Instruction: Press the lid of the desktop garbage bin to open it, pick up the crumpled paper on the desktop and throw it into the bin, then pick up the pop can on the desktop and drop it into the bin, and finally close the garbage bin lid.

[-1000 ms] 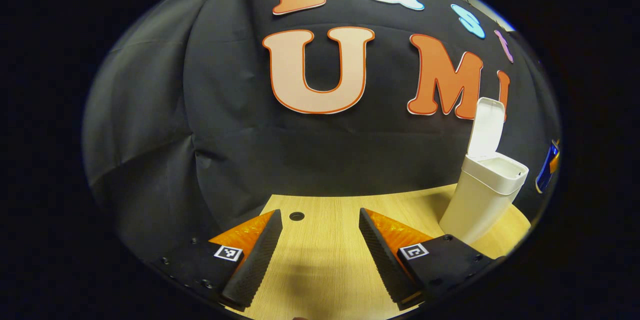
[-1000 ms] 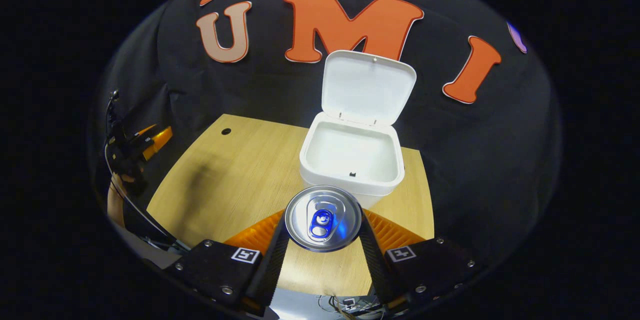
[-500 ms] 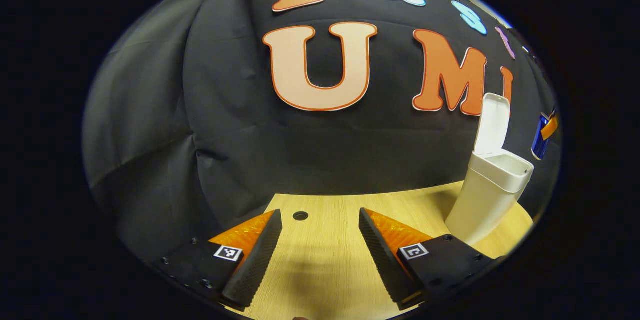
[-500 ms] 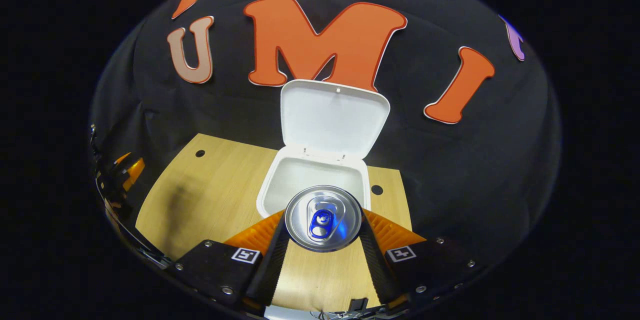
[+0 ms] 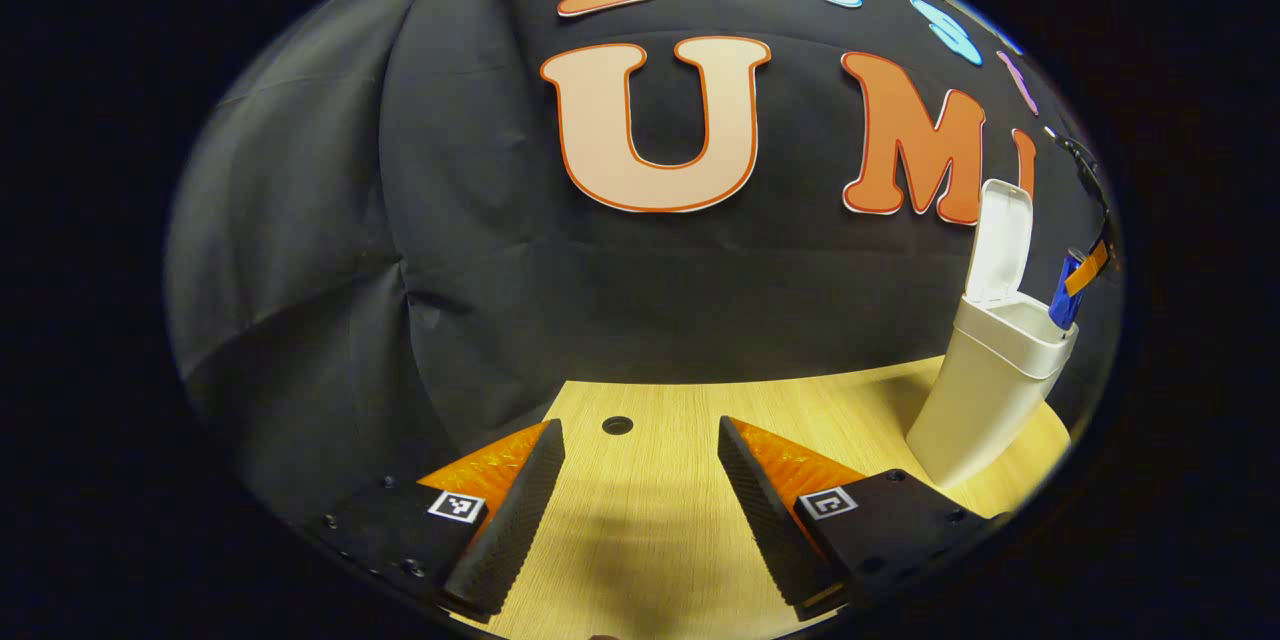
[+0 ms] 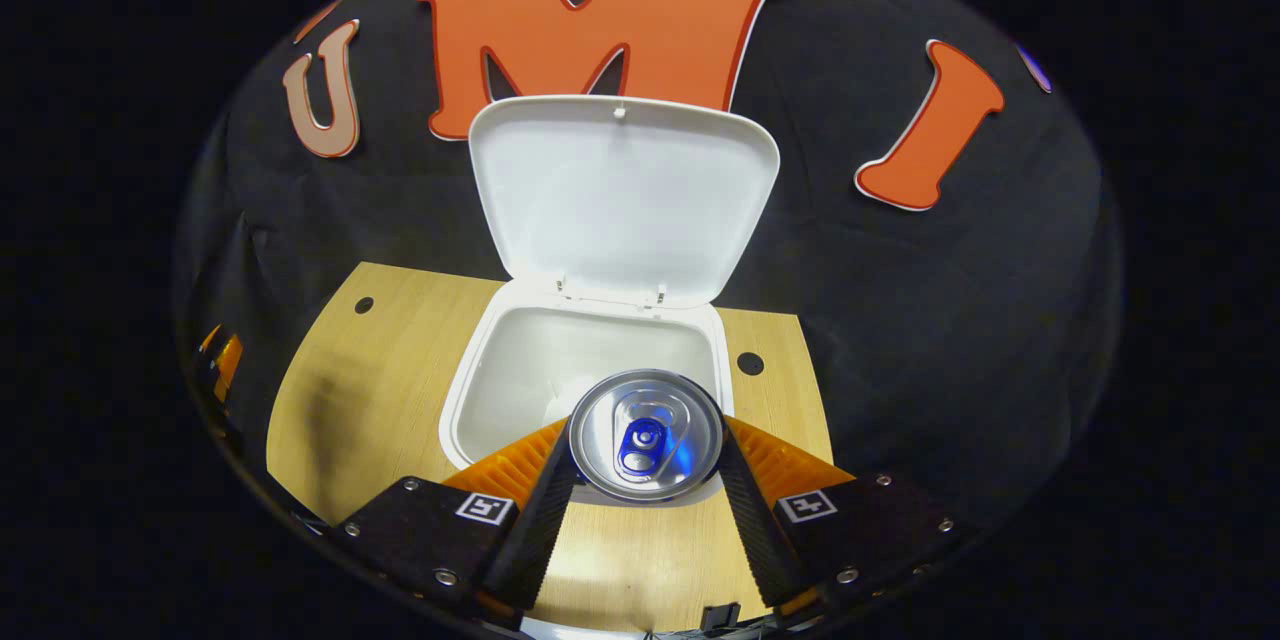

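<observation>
Closer over the open bin [image 6: 470,390] now, right fingers [image 6: 745,510] clamp the upright can [image 6: 646,435], tab up; left fingers [image 5: 760,510] apart.

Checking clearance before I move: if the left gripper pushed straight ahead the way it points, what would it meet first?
Probably the booth's black cloth wall; the left gripper is open over bare desktop.
</observation>
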A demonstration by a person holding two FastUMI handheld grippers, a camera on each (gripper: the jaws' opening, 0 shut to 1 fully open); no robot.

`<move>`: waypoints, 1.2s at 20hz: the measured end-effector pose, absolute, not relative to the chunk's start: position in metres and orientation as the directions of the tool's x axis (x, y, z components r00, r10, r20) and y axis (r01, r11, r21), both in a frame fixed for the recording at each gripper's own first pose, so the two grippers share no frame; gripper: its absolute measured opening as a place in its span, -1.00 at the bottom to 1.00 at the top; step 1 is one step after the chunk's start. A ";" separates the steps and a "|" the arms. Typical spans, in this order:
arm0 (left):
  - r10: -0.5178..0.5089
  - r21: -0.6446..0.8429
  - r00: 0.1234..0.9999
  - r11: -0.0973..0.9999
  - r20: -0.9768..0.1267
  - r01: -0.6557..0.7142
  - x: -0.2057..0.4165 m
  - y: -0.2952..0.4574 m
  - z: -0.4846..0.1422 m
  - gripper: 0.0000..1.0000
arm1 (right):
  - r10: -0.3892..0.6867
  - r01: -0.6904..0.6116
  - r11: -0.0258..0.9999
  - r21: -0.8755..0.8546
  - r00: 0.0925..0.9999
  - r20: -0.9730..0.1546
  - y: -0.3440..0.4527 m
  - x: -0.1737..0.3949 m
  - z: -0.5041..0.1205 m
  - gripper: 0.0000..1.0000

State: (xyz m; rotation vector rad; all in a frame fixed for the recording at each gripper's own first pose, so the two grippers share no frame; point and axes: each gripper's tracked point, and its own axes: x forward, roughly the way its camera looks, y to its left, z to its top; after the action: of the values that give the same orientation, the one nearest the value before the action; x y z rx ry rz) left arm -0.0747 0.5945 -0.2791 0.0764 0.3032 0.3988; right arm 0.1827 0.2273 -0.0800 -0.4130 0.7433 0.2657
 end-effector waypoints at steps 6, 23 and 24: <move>0.401 0.130 0.874 0.916 -0.273 -0.380 -0.076 0.595 -0.278 0.96 | 0.105 -0.347 0.913 -0.214 0.707 -0.699 0.226 0.187 -0.082 0.96; 0.356 0.118 0.894 0.934 -0.274 -0.336 -0.060 0.588 -0.277 0.96 | 0.153 -0.364 0.901 -0.236 0.776 -0.612 0.249 0.193 0.002 0.96; 0.356 0.117 0.894 0.934 -0.273 -0.336 -0.060 0.589 -0.277 0.96 | 0.150 -0.364 0.897 -0.251 0.785 -0.601 0.253 0.197 0.013 0.96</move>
State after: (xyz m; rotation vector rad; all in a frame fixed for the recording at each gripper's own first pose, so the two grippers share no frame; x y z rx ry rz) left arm -0.0595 0.5888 -0.2767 0.0676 0.2959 0.3591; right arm 0.1968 0.2530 0.0125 -0.3687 0.6094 0.2841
